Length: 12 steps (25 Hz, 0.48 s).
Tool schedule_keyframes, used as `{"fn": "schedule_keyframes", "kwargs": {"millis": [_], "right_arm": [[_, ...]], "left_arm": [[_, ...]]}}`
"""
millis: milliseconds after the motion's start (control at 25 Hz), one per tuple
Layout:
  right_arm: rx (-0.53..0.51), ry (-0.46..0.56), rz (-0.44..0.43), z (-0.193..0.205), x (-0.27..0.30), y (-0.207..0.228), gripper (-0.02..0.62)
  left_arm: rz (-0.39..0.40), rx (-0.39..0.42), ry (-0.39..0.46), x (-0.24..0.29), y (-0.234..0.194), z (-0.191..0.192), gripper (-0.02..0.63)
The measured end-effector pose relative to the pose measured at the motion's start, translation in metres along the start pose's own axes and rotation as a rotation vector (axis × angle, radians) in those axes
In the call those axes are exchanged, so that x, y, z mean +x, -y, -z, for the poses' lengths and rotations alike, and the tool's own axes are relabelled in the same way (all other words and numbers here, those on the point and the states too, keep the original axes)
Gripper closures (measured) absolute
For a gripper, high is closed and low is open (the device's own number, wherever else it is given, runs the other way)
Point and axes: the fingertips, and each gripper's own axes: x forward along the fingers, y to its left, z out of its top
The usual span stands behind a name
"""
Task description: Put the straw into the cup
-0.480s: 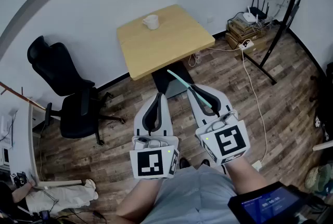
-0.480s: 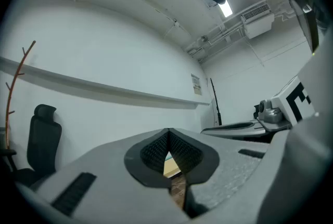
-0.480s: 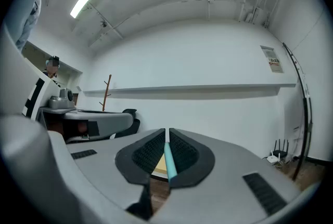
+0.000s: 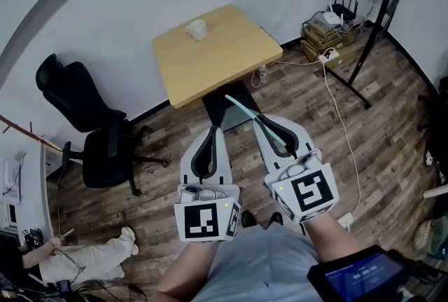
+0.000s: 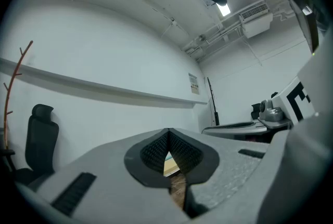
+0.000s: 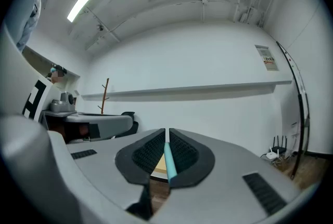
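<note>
Right tool (image 4: 259,119) pinches the straw (image 4: 241,109), pointing toward the table (image 4: 224,62); left tool (image 4: 211,130) alongside, closed, empty.

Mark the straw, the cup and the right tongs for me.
straw (image 4: 238,106), head view, free length beyond the grasp.
cup (image 4: 198,30), head view, its side wall.
right tongs (image 6: 166,137), right gripper view, between the tips, shut on the straw.
</note>
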Motion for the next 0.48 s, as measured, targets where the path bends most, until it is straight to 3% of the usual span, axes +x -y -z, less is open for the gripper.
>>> {"fn": "schedule_keyframes", "kwargs": {"millis": [480], "right_arm": [[0.058,0.012,-0.003,0.009,-0.029,0.034,0.571]], "left_arm": [[-0.017,0.024,-0.036,0.007,0.031,0.013,0.609]]}}
